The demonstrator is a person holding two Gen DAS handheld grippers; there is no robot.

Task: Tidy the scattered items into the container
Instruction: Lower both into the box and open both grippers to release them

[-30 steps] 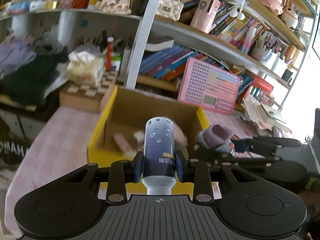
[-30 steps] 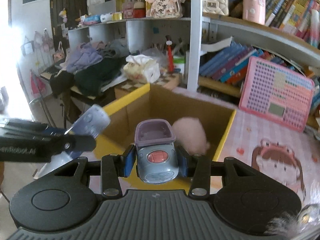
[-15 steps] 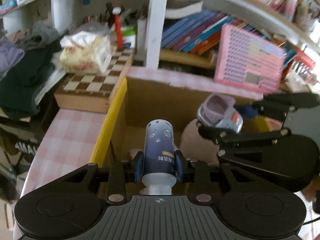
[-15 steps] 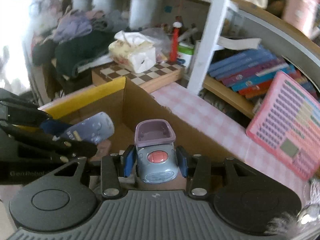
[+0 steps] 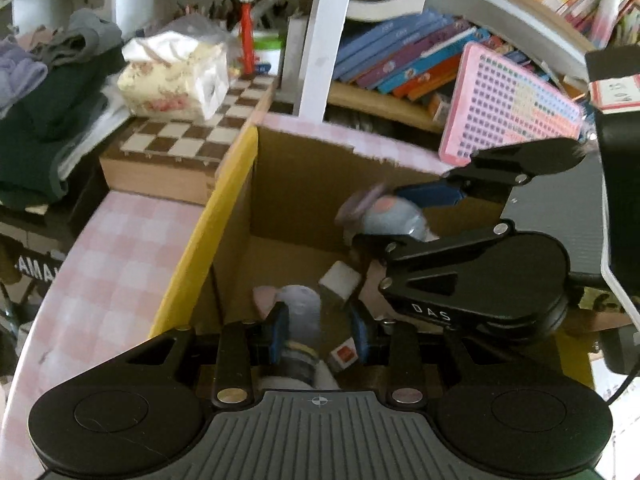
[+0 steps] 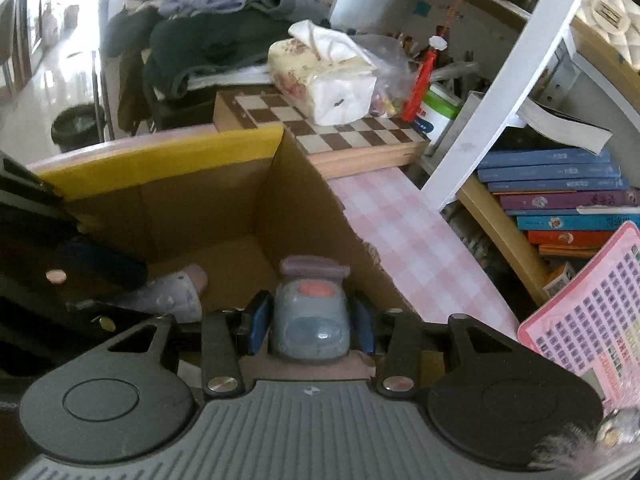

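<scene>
The bottle [image 5: 300, 316] sits low in the middle of the left view, between the pads of the left gripper [image 5: 320, 334]. It leans on the left pad, with a clear gap to the right pad. These jaws have just been opening and stand spread, wider than the bottle. The bottle is blurred, its rounded end pointing down into the box [image 5: 224, 200].

The car [image 6: 310, 320] is low in the middle of the right view, between the pads of the right gripper [image 6: 311, 322], purple end forward. These jaws too have just been opening. The pads stand just off the car's sides, so nothing is pinched.

Both grippers tilt steeply down over the open box. In the left view the right gripper reaches in from the right edge, rolled so that one finger lies above the other, with the blurred car between them above the box floor. In the right view the left gripper enters at the left edge, the bottle's end showing just beside it.

On the box floor lie a pink thing [image 5: 262, 298], a white block [image 5: 340, 278] and a small cube [image 5: 344, 354] with a red face.

The box stands on a pink checked cloth [image 5: 112, 248]. Behind it, at upper left, a chessboard [image 5: 180, 136] carries a tissue pack [image 5: 172, 76]. At upper right a pink board [image 5: 512, 108] leans before a row of books [image 5: 400, 56].
</scene>
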